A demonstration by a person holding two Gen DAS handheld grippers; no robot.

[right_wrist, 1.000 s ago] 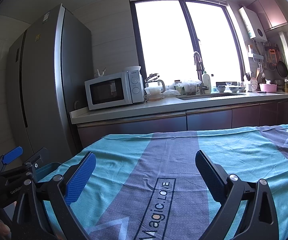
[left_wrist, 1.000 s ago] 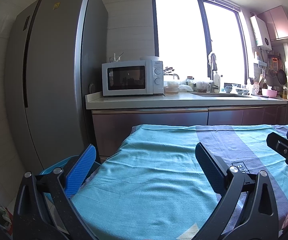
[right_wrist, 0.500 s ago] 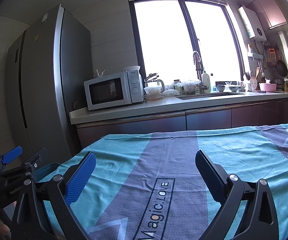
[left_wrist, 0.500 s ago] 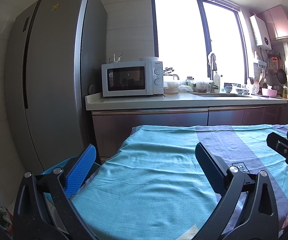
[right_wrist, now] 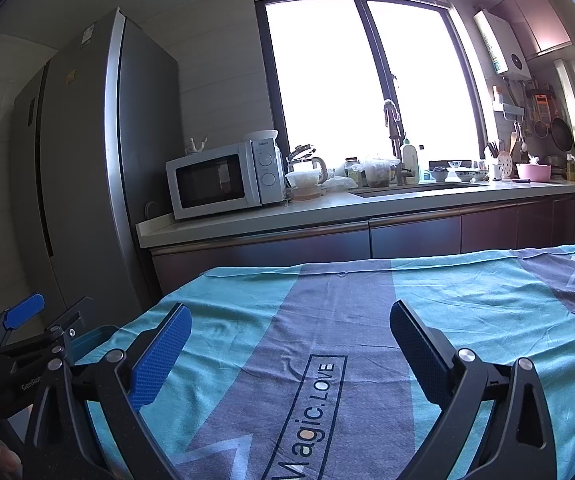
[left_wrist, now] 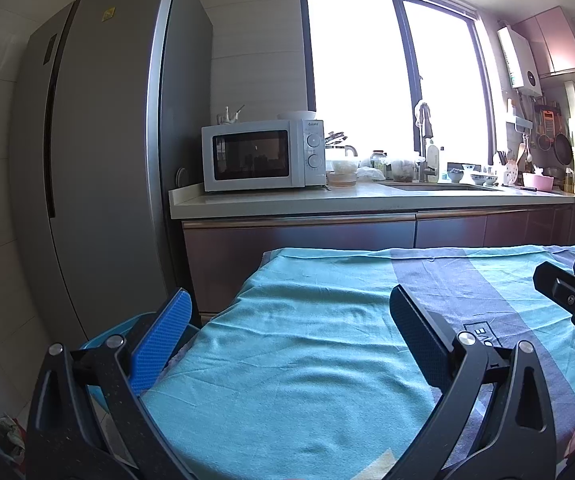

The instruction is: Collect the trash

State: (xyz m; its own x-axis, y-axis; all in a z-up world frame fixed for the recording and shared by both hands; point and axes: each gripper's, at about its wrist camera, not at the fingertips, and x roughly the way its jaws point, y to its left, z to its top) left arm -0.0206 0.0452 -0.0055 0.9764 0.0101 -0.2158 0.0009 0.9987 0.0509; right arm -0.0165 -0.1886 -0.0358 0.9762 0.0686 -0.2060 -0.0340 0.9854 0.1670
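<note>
Left tongs [left_wrist: 289,320] and right tongs [right_wrist: 289,340]: both spread wide, empty, held level above the cloth-covered surface [right_wrist: 467,300], seemingly poised to start. Trash: none visible on the cloth; possibly the litter [left_wrist: 5,430] on the floor, too blurred to confirm.

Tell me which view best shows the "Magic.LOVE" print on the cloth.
The right wrist view: the Magic.LOVE print lies between the open right gripper fingers, readable. The left wrist view catches only its boxed end, by the right edge.
</note>
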